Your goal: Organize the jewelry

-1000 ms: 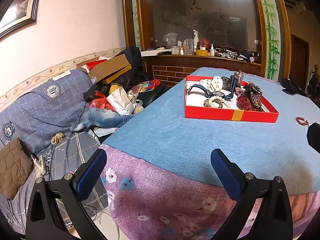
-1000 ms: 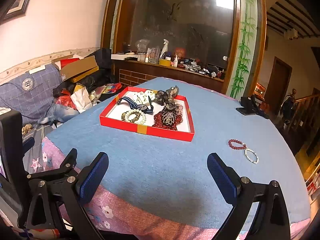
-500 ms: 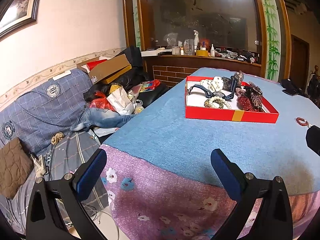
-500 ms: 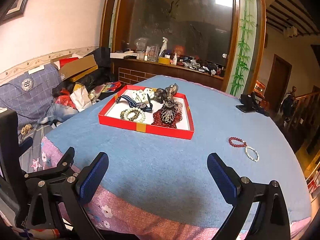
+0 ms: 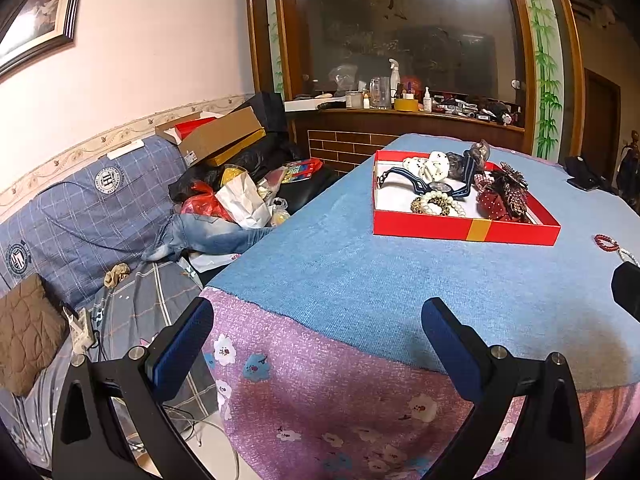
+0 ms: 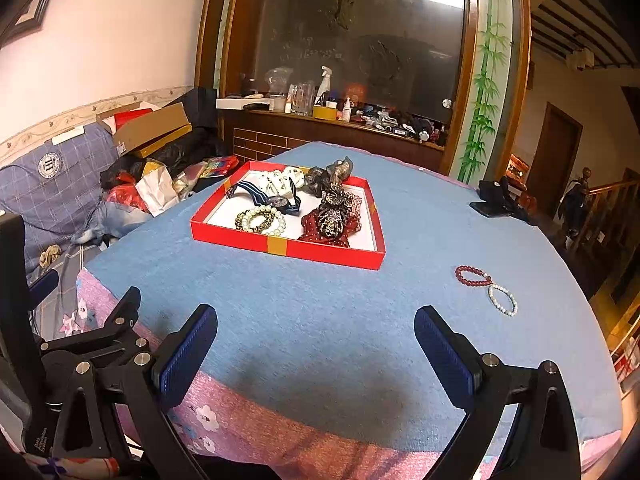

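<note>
A red tray point(image 6: 280, 245) point(image 5: 464, 230) sits on the blue tablecloth point(image 6: 320, 312), holding pearl bracelets point(image 6: 260, 218), a striped watch point(image 6: 276, 200), white scrunchies and dark hair pieces. To its right on the cloth lie a red bead bracelet point(image 6: 472, 276) point(image 5: 605, 242) and a white bead bracelet point(image 6: 503, 300), touching each other. My right gripper point(image 6: 316, 344) hovers open over the table's near edge, well short of the tray. My left gripper point(image 5: 316, 332) is open too, at the table's left front corner.
A blue checked sofa point(image 5: 80, 208) left of the table is piled with boxes, bags and clothes. A black stand point(image 6: 494, 200) sits at the table's far right. A cluttered wooden counter point(image 6: 340, 120) runs behind. Stairs with a railing point(image 6: 604, 208) are at the right.
The right gripper has crept forward over the table; the tray and bracelets sit slightly closer in its view. The left gripper has barely moved. Both stay open.
</note>
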`<state>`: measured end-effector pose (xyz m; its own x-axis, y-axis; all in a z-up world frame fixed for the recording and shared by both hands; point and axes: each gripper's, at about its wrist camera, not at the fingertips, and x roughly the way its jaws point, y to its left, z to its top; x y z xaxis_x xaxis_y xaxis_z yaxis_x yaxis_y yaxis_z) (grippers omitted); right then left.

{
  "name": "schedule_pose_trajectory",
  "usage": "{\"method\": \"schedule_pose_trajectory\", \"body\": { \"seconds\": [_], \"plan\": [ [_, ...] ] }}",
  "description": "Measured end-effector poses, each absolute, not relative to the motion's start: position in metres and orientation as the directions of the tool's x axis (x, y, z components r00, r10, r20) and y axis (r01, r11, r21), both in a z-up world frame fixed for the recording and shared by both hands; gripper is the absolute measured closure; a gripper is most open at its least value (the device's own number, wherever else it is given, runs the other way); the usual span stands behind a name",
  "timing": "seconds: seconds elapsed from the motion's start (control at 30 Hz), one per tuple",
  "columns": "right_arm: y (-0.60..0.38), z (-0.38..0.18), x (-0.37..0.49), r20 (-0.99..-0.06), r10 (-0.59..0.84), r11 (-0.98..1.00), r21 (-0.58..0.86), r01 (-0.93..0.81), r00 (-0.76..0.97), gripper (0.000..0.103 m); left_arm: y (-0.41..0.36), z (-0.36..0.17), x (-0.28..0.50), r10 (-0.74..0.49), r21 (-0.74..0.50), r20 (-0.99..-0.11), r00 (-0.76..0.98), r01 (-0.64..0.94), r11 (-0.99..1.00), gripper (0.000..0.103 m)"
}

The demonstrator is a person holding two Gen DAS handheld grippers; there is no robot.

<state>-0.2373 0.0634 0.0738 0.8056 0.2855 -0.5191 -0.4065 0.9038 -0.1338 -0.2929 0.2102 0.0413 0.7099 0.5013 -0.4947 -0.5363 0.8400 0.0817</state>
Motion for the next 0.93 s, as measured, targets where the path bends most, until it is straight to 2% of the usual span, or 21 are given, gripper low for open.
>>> {"method": "schedule_pose_trajectory", "body": {
  "seconds": [0.93],
  "plan": [
    [0.0632, 0.0715, -0.2355, -0.526, 0.281, 0.905, -0.132, -0.404, 0.802, 0.002, 0.2183, 0.0391, -0.2981, 0.521, 0.088, -0.493, 0.697, -0.556, 0.827, 0.0]
  ]
}}
